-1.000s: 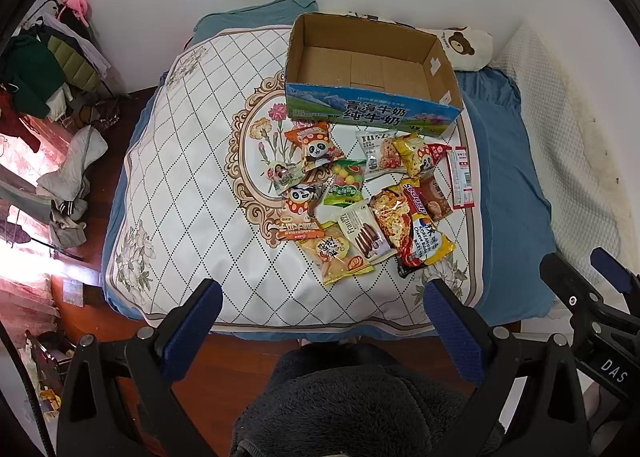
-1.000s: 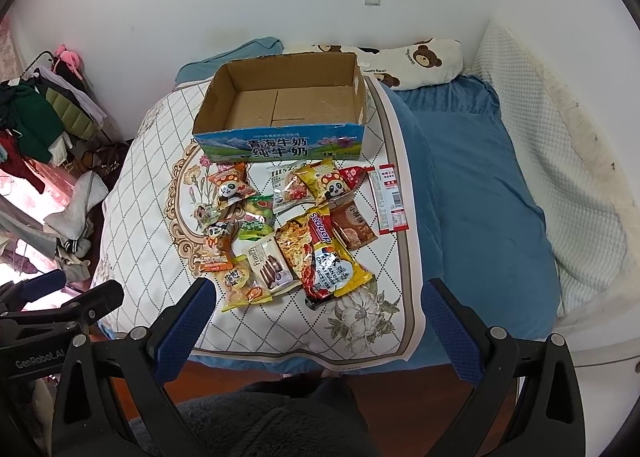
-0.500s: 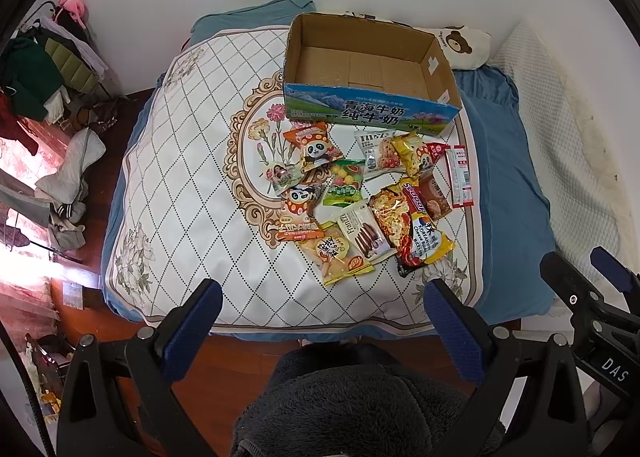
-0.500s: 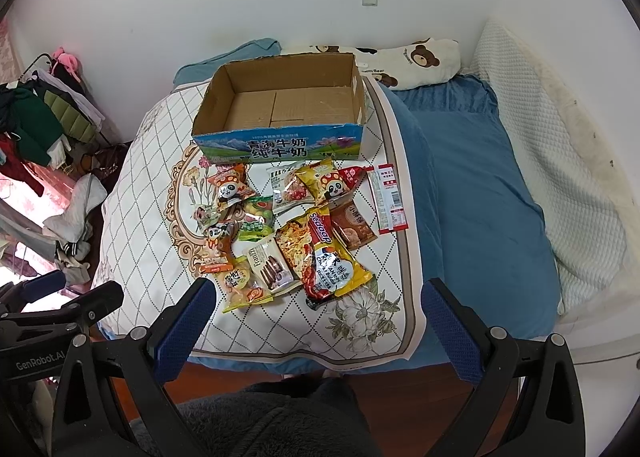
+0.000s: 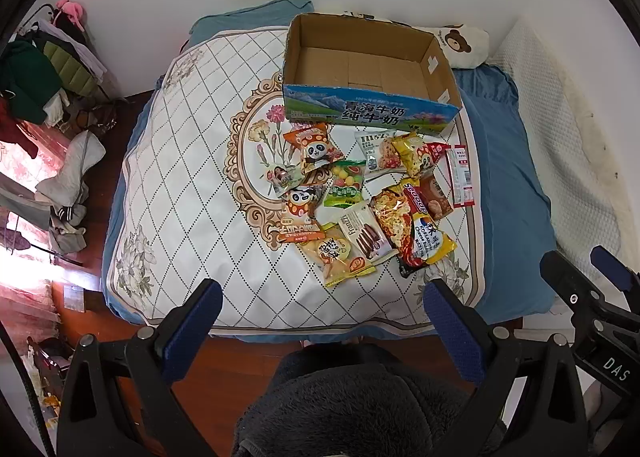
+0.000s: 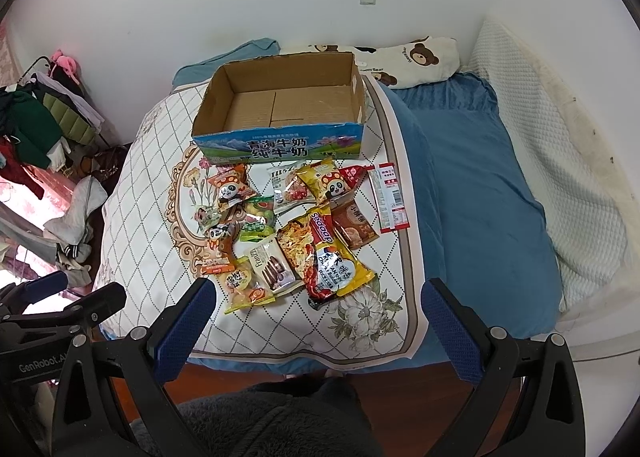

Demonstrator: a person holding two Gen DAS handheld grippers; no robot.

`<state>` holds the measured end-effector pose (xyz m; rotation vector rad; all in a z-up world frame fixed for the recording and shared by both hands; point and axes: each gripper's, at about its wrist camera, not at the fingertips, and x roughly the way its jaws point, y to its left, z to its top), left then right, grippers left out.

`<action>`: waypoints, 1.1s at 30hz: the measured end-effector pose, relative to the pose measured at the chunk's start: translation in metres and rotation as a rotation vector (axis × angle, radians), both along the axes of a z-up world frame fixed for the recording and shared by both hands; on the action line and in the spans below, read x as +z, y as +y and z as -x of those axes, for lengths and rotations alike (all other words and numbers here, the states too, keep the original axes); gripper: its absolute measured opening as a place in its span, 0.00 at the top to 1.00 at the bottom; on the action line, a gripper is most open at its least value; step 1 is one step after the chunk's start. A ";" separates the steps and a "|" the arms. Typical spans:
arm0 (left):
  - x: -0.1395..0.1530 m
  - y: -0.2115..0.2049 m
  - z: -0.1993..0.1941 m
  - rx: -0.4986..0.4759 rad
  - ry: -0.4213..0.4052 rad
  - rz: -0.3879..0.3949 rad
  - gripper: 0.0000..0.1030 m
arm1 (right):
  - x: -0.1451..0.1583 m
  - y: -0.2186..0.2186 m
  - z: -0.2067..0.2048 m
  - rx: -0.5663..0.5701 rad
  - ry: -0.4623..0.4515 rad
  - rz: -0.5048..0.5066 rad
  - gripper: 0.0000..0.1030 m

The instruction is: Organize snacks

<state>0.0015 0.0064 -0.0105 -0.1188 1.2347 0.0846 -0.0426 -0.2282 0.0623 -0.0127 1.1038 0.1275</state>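
An empty open cardboard box [image 5: 370, 57] [image 6: 280, 97] with a blue printed front stands on the white patterned bed cover [image 5: 180, 177] [image 6: 140, 197]. Several snack packets [image 5: 360, 197] [image 6: 288, 233] lie in a loose pile just in front of it, among them a yellow-red noodle pack [image 5: 424, 241] [image 6: 332, 269] and a red-white strip [image 5: 460, 175] [image 6: 390, 197]. My left gripper [image 5: 320, 321] and right gripper [image 6: 318, 321] are both open and empty, held above the bed's near edge, short of the pile.
A blue sheet [image 6: 480, 197] covers the bed's right side, with a bear pillow [image 6: 416, 57] at the head. Clothes [image 5: 40, 73] hang and lie at the left. White walls stand behind and to the right. A dark fleece sleeve [image 5: 352, 409] lies below.
Both views have shifted very slightly; the grippers have stayed open and nothing on the bed has moved.
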 end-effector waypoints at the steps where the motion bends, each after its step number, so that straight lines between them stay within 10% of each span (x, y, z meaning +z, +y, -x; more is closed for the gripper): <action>1: 0.000 0.000 0.000 0.000 -0.001 0.000 0.00 | -0.001 -0.001 0.000 -0.001 -0.001 0.000 0.00; 19: -0.020 0.020 -0.021 0.043 -0.005 -0.027 0.00 | -0.016 0.000 -0.015 -0.014 0.021 -0.019 0.00; 27: -0.109 0.032 -0.054 0.062 0.152 -0.044 0.00 | -0.096 -0.008 -0.054 -0.013 0.098 -0.021 0.00; 33: -0.211 0.037 -0.078 0.155 0.395 0.192 0.10 | -0.190 -0.007 -0.098 0.041 0.191 0.021 0.04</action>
